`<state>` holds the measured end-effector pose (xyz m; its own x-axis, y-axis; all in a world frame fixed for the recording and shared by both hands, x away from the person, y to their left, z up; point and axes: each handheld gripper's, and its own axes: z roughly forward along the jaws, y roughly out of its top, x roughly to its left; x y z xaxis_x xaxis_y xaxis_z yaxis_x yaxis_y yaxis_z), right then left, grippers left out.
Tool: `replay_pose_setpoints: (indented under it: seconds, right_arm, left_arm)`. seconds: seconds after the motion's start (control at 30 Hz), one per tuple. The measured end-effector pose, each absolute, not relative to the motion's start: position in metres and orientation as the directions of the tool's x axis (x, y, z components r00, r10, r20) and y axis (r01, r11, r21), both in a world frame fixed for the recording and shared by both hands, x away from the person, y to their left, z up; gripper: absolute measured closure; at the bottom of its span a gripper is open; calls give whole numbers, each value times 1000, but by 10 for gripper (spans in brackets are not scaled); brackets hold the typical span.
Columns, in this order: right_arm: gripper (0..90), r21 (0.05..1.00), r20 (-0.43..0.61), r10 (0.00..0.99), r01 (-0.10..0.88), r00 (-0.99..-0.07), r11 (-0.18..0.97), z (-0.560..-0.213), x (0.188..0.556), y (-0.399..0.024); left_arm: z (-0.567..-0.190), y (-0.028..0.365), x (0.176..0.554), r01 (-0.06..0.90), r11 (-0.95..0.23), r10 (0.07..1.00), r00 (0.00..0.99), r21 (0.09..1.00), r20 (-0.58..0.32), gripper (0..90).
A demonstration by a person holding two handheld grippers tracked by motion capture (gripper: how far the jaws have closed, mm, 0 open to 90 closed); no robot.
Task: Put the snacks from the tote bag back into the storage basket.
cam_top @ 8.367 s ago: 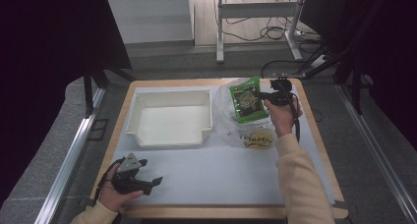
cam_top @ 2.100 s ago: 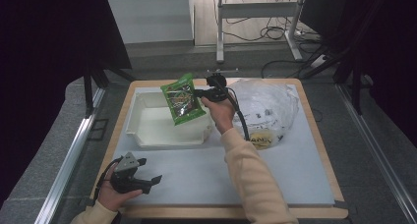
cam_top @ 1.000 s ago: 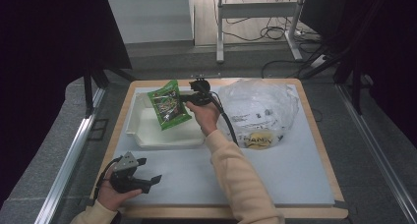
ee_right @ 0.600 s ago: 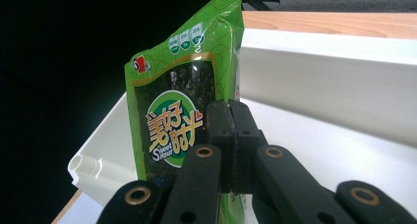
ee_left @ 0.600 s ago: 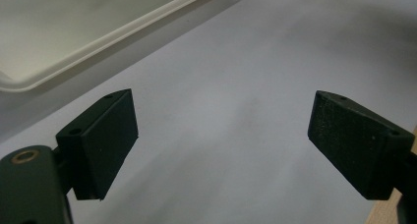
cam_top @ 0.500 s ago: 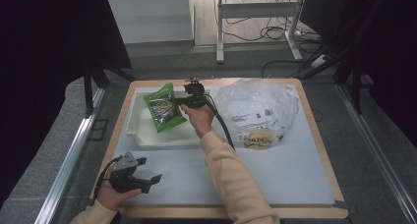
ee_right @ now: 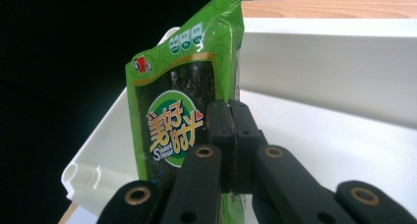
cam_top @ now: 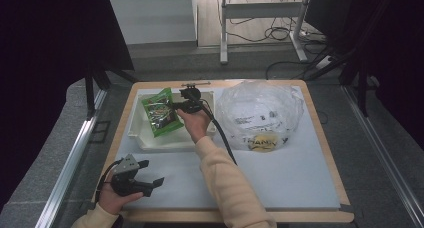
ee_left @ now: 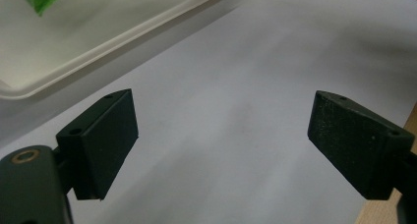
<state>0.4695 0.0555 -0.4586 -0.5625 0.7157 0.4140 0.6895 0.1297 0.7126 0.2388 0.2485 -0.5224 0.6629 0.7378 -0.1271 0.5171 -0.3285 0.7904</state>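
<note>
A green seaweed snack packet (cam_top: 161,118) hangs over the white tray (cam_top: 145,140) at the table's back left, and my right gripper (cam_top: 176,107) is shut on its right edge. In the right gripper view the packet (ee_right: 172,116) stands upright in front of the tray's far wall (ee_right: 334,76), and the two jaws are pressed together on it (ee_right: 230,135). My left gripper (cam_top: 152,184) rests near the front left corner of the table, open and holding nothing. Its pads (ee_left: 105,135) stand wide apart over the white mat, with the tray's rim (ee_left: 98,47) beyond them.
A crumpled clear plastic bag (cam_top: 262,113) with a yellow item inside (cam_top: 262,144) lies at the back right. The white mat (cam_top: 280,178) covers the wooden table. A black cable trails from the right gripper along the sleeve.
My right gripper has carried the packet leftward from the bag and down over the tray. The left hand has stayed where it was.
</note>
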Motion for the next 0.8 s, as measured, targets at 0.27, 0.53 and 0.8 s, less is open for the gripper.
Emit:
replay_pose_setpoints:
  seconds: [0.27,0.53,0.8]
  right_arm:
    - [895,702,418,728,702,-543,120,-469,470,68]
    - [895,686,421,747,720,-515,109,-485,471,81]
    - [873,675,359,786,722,-504,154,-502,468,93]
  left_arm:
    - [-522,249,239,517,-329,738,663,791,-126,117]
    - [-522,249,239,516,-327,738,662,792,-127,116]
    - [-522,250,239,516,-322,741,659,794,-127,116]
